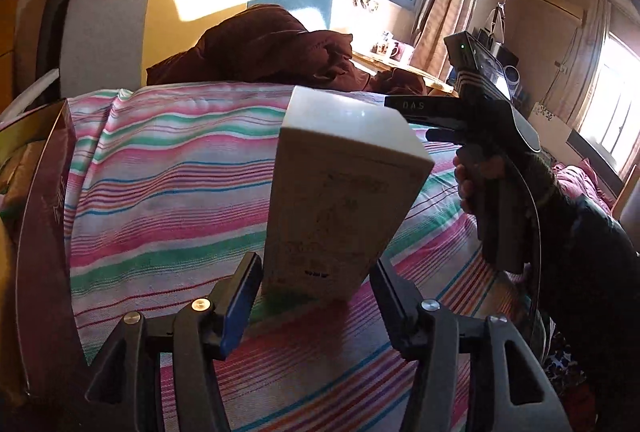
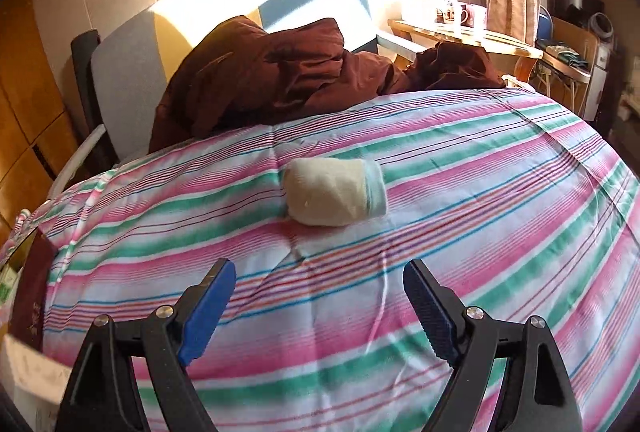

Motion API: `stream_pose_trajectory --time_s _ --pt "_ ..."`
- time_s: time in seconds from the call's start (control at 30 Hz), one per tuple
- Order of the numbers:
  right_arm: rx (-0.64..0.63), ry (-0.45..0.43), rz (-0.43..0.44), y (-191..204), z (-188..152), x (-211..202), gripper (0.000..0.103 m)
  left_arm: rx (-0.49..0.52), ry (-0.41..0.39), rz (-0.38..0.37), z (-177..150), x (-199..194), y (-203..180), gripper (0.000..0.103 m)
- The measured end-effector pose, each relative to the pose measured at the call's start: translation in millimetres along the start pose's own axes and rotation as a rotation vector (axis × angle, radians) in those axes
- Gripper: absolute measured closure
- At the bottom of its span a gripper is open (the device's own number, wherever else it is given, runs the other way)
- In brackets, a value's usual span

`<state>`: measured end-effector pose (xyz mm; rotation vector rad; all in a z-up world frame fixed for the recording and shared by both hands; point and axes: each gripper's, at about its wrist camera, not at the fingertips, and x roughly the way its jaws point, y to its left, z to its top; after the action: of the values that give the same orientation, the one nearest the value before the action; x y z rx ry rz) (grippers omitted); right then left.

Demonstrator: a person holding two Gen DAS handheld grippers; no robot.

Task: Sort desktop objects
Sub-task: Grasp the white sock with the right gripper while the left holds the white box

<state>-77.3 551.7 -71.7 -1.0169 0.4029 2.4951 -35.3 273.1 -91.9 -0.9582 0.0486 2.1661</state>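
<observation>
Between our left gripper's [image 1: 316,272] parted jaws a tall cream box [image 1: 344,191] stands upright on the striped cloth [image 1: 168,167], unclamped. Our right gripper [image 2: 320,284], jaws apart, faces a rolled sock [image 2: 334,191] lying crosswise ahead.

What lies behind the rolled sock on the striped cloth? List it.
Behind the rolled sock, the striped cloth runs back to a heaped dark brown garment, with a chair back beyond. Whatever that garment covers stays hidden.

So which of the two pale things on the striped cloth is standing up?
The tall cream box between the left hand-held gripper's open fingers; the rolled sock lies on its side.
</observation>
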Motion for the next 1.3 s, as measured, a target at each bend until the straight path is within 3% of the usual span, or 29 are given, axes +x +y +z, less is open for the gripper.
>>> stream_pose_trajectory --time_s 0.37,0.4,0.47,0.6,0.83,1.13,1.2,1.3 --pt "-0.056 0.033 -0.067 1.5 34.6 52.3 0.016 -0.02 0.011 -0.002 -4.2 5.9 2.5 0.043" --pt "-0.056 0.041 -0.057 1.8 35.0 55.2 0.017 -0.02 0.011 -0.003 -4.4 5.9 2.6 0.043" --pt "-0.066 0.051 -0.057 4.3 34.8 57.7 0.031 -0.021 0.01 -0.004 -4.9 5.7 2.6 0.043" --pt "-0.086 0.05 -0.055 10.5 29.7 51.7 0.034 -0.029 0.006 -0.013 -5.3 5.0 4.1 0.043" --pt "-0.083 0.067 -0.009 11.8 2.4 25.7 0.034 -0.05 0.003 -0.043 -5.5 4.0 8.6 0.041" --pt "-0.113 0.072 0.046 21.4 -59.2 -33.8 0.034 -0.108 -0.014 -0.102 -6.5 -1.8 18.4 0.039" --pt "-0.134 0.063 0.045 25.4 -74.5 -47.5 0.034 -0.091 -0.025 -0.089 -7.2 -7.1 15.8 0.026" --pt "-0.16 0.047 0.04 30.6 -95.4 -64.4 0.035 -0.047 -0.046 -0.062 -7.6 -16.3 8.7 0.023"
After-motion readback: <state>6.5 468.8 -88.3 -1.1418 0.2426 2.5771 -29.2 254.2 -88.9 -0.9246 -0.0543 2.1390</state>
